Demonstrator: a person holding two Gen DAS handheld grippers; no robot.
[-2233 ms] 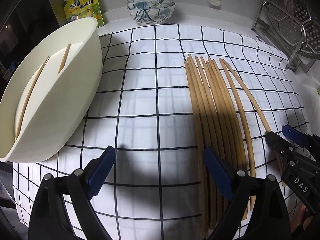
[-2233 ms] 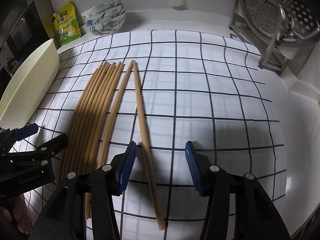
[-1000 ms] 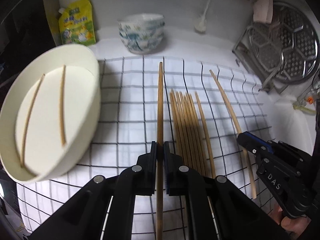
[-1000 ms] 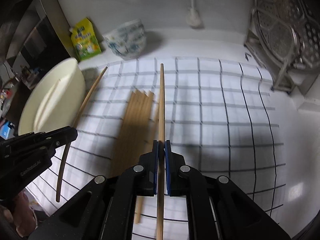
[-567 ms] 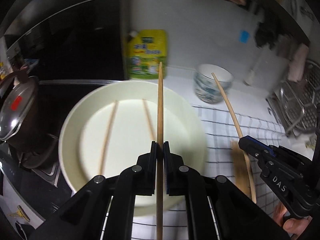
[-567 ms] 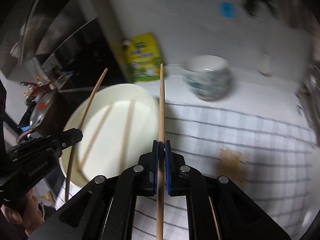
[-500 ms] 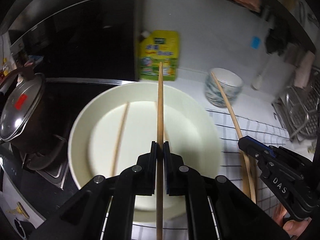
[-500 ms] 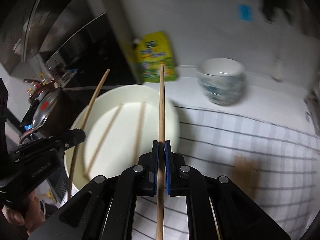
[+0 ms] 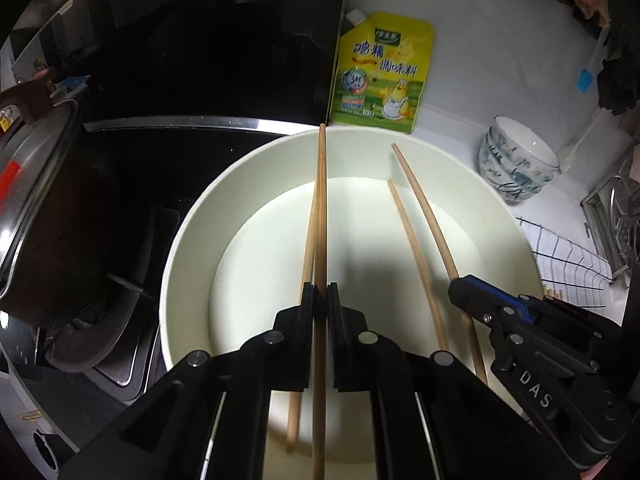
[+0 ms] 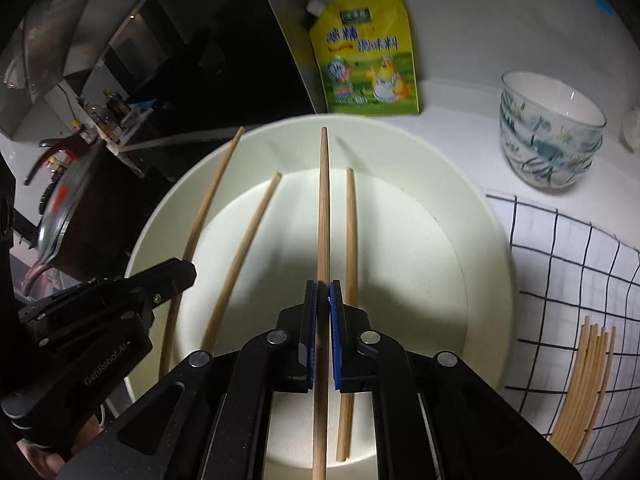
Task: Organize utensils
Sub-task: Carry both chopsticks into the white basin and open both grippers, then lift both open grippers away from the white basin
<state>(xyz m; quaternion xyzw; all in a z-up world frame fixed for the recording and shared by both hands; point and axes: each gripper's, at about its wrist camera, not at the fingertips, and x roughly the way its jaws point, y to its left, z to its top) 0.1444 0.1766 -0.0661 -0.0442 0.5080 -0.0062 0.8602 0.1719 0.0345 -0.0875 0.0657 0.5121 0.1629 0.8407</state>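
My left gripper (image 9: 320, 300) is shut on a wooden chopstick (image 9: 321, 208) and holds it over the cream round basin (image 9: 192, 224). My right gripper (image 10: 322, 296) is shut on another chopstick (image 10: 323, 208), also over the basin (image 10: 480, 216). Two chopsticks lie on the basin floor: one (image 9: 412, 256) right of centre, one (image 9: 305, 256) just left of my held stick; in the right wrist view they are the stick on the left (image 10: 244, 252) and the stick on the right (image 10: 350, 240). Several more chopsticks (image 10: 584, 384) lie on the checked cloth at the right.
A yellow seasoning pouch (image 9: 382, 76) leans on the wall behind the basin. Stacked patterned bowls (image 9: 516, 168) stand to the right. A dark pot with a lid (image 9: 36, 208) sits on the stove at the left. A metal rack (image 9: 616, 216) is at the far right.
Both grippers closed on a chopstick each, lifted them off the cloth and carried them left. They are now lower and closer over the basin than half a second ago.
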